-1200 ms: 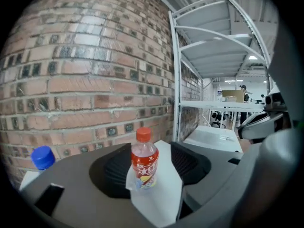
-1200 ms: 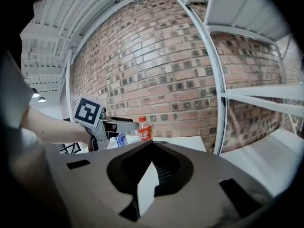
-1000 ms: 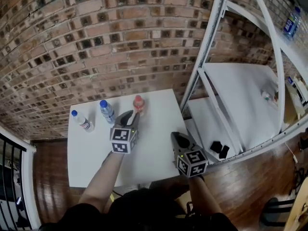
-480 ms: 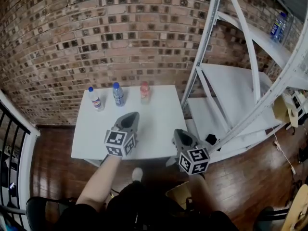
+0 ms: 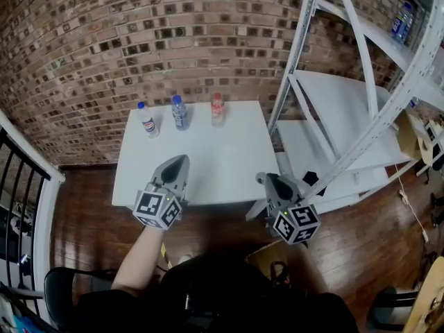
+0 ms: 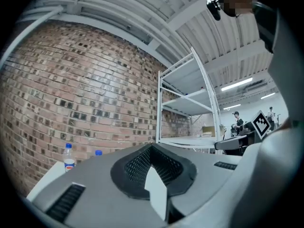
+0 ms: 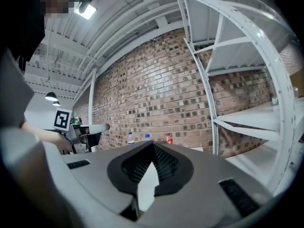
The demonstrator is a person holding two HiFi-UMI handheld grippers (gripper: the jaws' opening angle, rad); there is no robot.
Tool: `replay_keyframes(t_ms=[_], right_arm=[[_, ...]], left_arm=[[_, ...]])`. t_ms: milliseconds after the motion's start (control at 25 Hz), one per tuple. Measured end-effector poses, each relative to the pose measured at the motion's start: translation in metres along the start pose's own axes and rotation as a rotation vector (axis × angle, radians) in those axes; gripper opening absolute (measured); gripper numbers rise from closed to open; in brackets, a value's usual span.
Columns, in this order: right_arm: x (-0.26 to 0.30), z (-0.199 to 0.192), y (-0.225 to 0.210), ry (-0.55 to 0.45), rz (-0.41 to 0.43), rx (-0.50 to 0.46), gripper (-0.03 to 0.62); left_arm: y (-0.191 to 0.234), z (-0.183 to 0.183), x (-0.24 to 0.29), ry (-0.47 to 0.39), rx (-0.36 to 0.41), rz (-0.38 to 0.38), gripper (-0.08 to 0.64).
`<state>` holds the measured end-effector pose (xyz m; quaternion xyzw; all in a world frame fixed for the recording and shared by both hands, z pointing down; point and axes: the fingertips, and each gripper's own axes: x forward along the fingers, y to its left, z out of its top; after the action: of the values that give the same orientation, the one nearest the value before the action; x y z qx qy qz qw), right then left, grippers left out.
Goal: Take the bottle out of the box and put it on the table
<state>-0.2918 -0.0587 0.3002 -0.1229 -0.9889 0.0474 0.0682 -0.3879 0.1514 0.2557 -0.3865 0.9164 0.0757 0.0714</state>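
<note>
Bottles (image 5: 180, 112) standing on table (image 5: 229, 165) | left gripper (image 5: 176, 164) hovering clenched, empty | right gripper (image 5: 269, 180) hovering clenched, empty

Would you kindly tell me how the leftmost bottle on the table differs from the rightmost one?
The leftmost bottle has a blue cap; the rightmost bottle has a red one. The leftmost bottle looks pale with a coloured label, the rightmost bottle reddish. Both stand upright along the far edge of the table.

Workshop-like loft, bare brick wall (image 5: 139, 40), white steel racking (image 5: 361, 116), wooden floor (image 5: 90, 207), corrugated roof (image 6: 142, 13), strip lights (image 6: 236, 84)
</note>
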Motion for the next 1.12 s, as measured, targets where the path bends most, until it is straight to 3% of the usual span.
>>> replay_keyframes(t_ms=[280, 720, 1120], right_arm=[[0.02, -0.001, 0.027, -0.022, -0.01, 0.034, 0.003], [0.055, -0.016, 0.051, 0.017, -0.054, 0.061, 0.002], [0.064, -0.012, 0.056, -0.001, -0.092, 0.067, 0.002]], left_arm=[[0.06, 0.008, -0.05, -0.02, -0.079, 0.103, 0.005], [0.102, 0.006, -0.081, 0.029, -0.006, 0.065, 0.005], [0.127, 0.005, -0.087, 0.03, -0.012, 0.052, 0.005]])
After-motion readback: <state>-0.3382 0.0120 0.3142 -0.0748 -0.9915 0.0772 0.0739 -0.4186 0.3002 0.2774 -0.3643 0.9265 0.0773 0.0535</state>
